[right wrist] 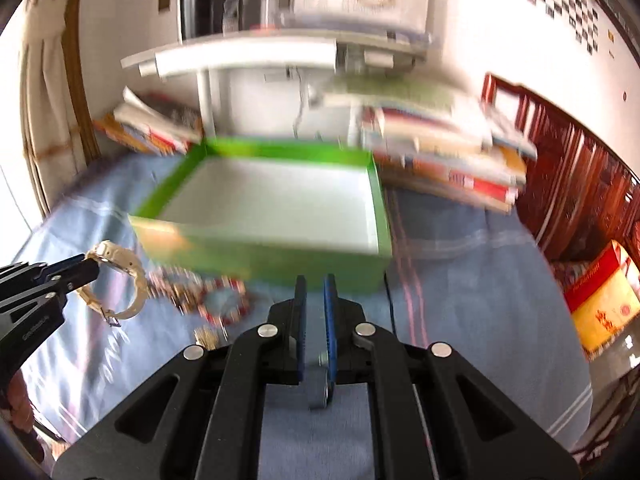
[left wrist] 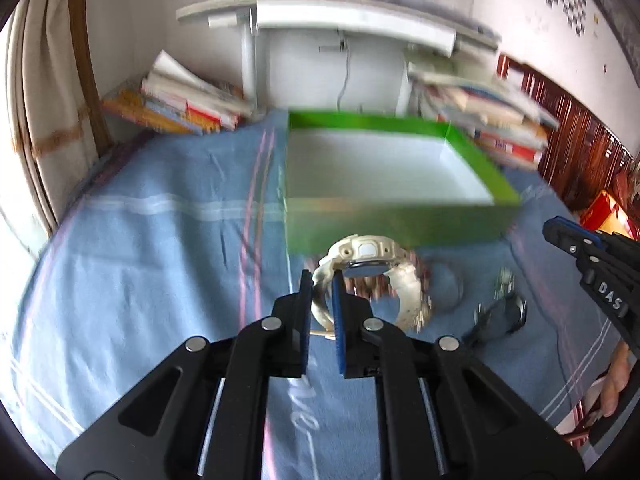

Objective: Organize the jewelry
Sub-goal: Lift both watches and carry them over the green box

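My left gripper [left wrist: 322, 280] is shut on the strap of a cream-white wristwatch [left wrist: 368, 258] and holds it above the blue cloth, just in front of the green box [left wrist: 400, 224]. The watch also shows in the right wrist view [right wrist: 116, 264], hanging from the left gripper [right wrist: 90, 266]. My right gripper [right wrist: 314, 286] is nearly shut near the green box [right wrist: 280, 256]; a small dark thing hangs low between its fingers, too blurred to name. A red beaded bracelet [right wrist: 224, 300] and a dark watch [left wrist: 500, 316] lie on the cloth. The right gripper shows in the left wrist view [left wrist: 560, 236].
The box's white inside [left wrist: 380, 168] holds nothing. Stacks of books [left wrist: 188, 100] lie beyond the blue striped cloth [left wrist: 160, 260], more on the right [right wrist: 448, 160]. A white desk [left wrist: 340, 24] stands behind. A red and yellow box [right wrist: 600, 300] sits at the right.
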The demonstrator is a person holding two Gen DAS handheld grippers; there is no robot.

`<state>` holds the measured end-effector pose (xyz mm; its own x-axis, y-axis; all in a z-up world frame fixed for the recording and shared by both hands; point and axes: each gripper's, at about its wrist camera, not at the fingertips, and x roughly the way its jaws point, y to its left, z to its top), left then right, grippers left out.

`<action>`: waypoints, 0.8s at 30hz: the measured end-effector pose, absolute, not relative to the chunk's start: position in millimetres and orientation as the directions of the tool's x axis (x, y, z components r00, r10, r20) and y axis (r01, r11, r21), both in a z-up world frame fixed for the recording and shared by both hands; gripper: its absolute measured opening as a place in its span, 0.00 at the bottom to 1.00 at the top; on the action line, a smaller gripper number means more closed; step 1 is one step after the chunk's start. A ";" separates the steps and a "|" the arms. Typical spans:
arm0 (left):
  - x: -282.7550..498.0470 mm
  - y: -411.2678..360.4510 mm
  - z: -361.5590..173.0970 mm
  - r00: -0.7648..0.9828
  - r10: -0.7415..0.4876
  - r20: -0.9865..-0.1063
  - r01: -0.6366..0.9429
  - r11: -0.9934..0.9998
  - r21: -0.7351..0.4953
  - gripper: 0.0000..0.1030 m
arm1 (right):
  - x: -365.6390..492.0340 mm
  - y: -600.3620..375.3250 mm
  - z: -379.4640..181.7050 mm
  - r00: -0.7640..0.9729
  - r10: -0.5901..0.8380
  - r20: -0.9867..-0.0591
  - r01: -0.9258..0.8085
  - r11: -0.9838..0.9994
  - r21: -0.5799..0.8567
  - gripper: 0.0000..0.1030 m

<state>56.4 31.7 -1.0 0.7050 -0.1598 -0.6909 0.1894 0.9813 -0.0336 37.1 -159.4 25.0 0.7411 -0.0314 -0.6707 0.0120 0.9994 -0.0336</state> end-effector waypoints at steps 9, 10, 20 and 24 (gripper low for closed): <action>92.1 22.5 37.3 0.751 -0.140 -0.645 0.188 0.982 0.006 0.10 | 57.4 -177.9 49.1 0.774 -0.045 -0.632 0.021 0.999 -0.045 0.11; 92.7 21.8 35.1 0.746 -0.141 -0.651 0.188 0.982 0.002 0.10 | 57.1 -178.3 40.9 0.755 -0.047 -0.654 0.014 0.998 -0.056 0.14; 87.0 13.2 -27.1 0.631 -0.170 -0.757 0.206 0.977 -0.047 0.11 | 43.2 -184.7 -62.0 0.534 -0.010 -0.846 -0.005 1.000 -0.015 0.19; 82.3 11.3 -30.7 0.629 -0.164 -0.759 0.208 0.977 -0.039 0.12 | 38.8 -183.2 -61.4 0.536 -0.003 -0.844 -0.010 1.000 -0.010 0.17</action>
